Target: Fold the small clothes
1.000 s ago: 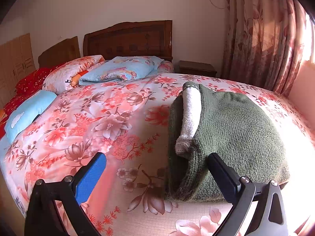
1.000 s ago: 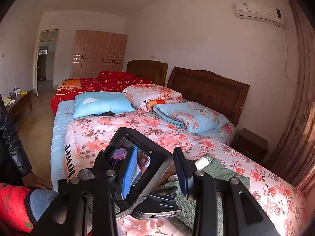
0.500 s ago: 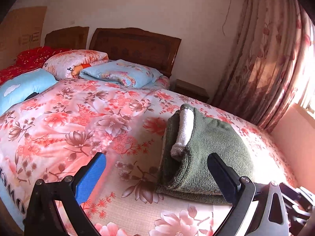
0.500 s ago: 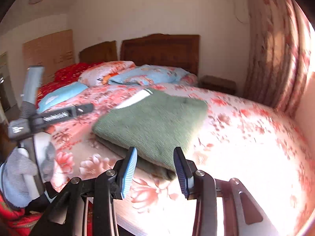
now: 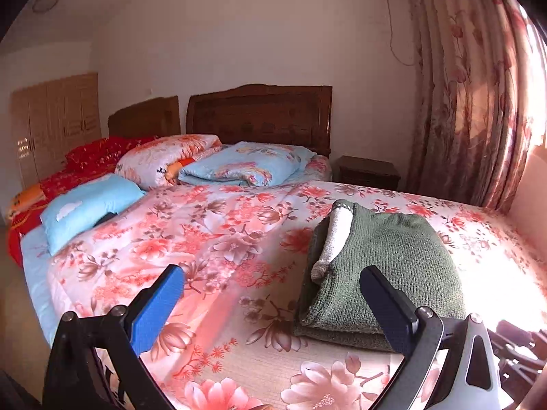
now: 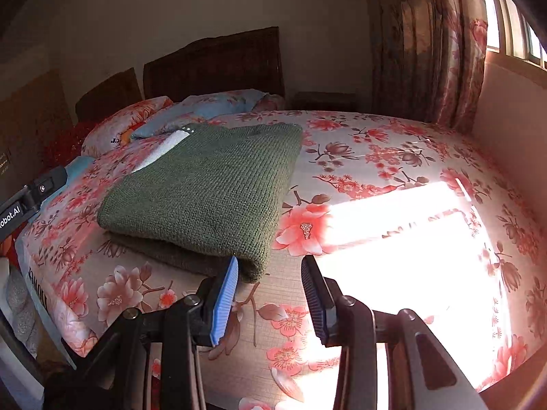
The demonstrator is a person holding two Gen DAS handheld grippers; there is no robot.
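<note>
Grippers first: the right gripper (image 6: 270, 294) hangs low over the near edge of the bed with its jaws parted and nothing between them, and the left gripper (image 5: 273, 304) is spread even wider, also empty. From the right one, the green knit sweater (image 6: 205, 184) sits at about 11 o'clock, and its near folded corner is just beside the tip of the blue left finger, maybe brushing it, hard to call from this angle. From the left one, the same sweater (image 5: 383, 266) lies at roughly 1 o'clock, its near edge partly hidden behind the dark right finger. It rests on the floral bedspread (image 6: 393, 157) as a neat thick rectangle, layers stacked, with a pale grey cuff or sleeve end (image 5: 336, 235) poking along its left side. Its long axis runs from the foot of the bed toward the wooden headboard (image 5: 259, 116), so pretty much away from both tools. Looks like the fold is basically done, judging from the tidy stack. If another half-fold is wanted, the right gripper seems nearer to the closest corner and would only need to nudge toward 11 o'clock, while the left would have to swing toward 1 o'clock to take the other near corner. The sunlit patch (image 6: 403, 222) at 2 o'clock of the right gripper washes out detail there. Pillows and a folded blue quilt (image 5: 242, 167) sit well apart at 12 o'clock.
</note>
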